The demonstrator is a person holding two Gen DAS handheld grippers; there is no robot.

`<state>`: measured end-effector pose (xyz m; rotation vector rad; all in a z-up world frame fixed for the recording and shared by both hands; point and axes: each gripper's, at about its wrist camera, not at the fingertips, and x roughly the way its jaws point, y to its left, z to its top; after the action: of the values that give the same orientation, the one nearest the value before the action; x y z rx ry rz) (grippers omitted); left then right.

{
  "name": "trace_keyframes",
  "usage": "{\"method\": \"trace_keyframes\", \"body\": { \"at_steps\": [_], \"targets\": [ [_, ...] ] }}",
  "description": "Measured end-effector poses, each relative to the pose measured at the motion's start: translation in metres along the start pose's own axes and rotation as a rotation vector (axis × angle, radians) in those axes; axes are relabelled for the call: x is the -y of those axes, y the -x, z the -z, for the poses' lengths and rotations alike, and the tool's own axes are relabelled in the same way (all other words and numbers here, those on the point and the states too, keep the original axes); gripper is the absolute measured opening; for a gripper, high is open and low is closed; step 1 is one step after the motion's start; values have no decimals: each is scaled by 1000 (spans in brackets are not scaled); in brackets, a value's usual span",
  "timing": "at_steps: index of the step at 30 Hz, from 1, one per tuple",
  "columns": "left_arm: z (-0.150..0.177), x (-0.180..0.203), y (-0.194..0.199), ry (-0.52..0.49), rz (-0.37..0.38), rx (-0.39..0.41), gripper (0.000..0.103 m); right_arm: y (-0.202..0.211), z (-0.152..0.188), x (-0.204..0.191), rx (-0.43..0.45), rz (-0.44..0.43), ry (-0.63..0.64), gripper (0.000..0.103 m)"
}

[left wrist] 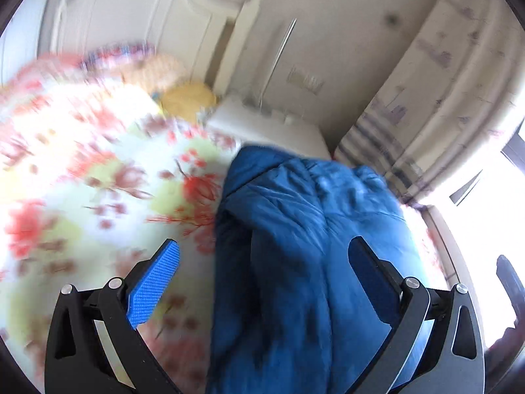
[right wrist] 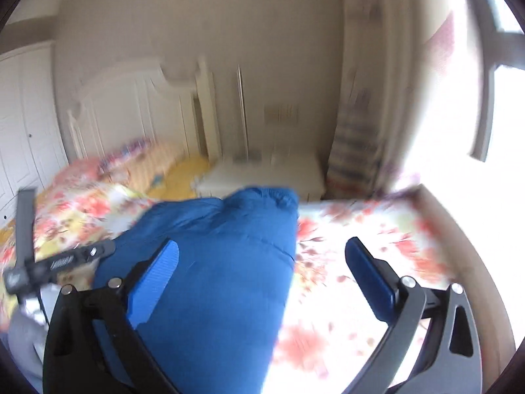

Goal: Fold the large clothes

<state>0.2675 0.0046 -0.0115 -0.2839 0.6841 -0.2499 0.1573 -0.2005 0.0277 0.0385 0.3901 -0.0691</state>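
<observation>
Left wrist view: one left gripper [left wrist: 262, 282] fills the bottom of the frame, its two blue-padded fingers [left wrist: 154, 287] spread wide with nothing between them. One blue garment [left wrist: 305, 246] lies on the bed, running from the near edge of the frame away toward the headboard end; it sits partly in the gap below the open fingers, nearer the right one. The bed is covered by one floral sheet [left wrist: 82, 180], white with red and yellow-green blossoms, heavily blurred. At the far end are one yellow cushion [left wrist: 188, 98] and one white nightstand [left wrist: 272, 128] just beside the bed. One patterned curtain [left wrist: 426, 98] hangs at the right, next to a bright window [left wrist: 485, 223]. A beige wall [left wrist: 334, 16] stands behind.

Right wrist view: one right gripper [right wrist: 262, 279] is at the bottom, its two blue-padded fingers [right wrist: 152, 287] also wide apart and empty. The same blue garment [right wrist: 213, 262] lies bunched on the floral sheet [right wrist: 361, 246], under the left finger and reaching toward the nightstand [right wrist: 262, 177]. The left gripper [right wrist: 59, 262] shows as a dark shape at the left edge; its opening cannot be told here. One white headboard [right wrist: 131, 108] and one white wardrobe [right wrist: 23, 124] stand behind; the curtain [right wrist: 357, 131] and window [right wrist: 459, 131] are at the right.
</observation>
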Motion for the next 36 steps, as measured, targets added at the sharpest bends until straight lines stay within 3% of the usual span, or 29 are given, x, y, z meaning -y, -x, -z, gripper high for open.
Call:
{"method": "trace_keyframes", "body": {
  "at_steps": [2, 5, 8, 12, 18, 26, 36],
  "targets": [
    [17, 12, 55, -58, -22, 110, 99, 50, 22, -5, 53, 6, 8, 101],
    [40, 24, 118, -96, -74, 194, 99, 100, 48, -9, 51, -53, -36, 101],
    [55, 32, 157, -101, -129, 215, 99, 132, 63, -16, 29, -77, -45, 101],
    [67, 43, 197, -157, -141, 209, 99, 148, 66, -38, -35, -62, 38, 101],
    [96, 53, 212, -294, -231, 220, 99, 152, 78, -56, -63, -79, 18, 101],
    [114, 53, 196, -311, -228, 173, 99, 146, 90, -65, -70, -28, 9, 101],
    [117, 59, 197, -327, -229, 179, 99, 149, 89, -60, -53, -9, 2, 101]
  ]
}}
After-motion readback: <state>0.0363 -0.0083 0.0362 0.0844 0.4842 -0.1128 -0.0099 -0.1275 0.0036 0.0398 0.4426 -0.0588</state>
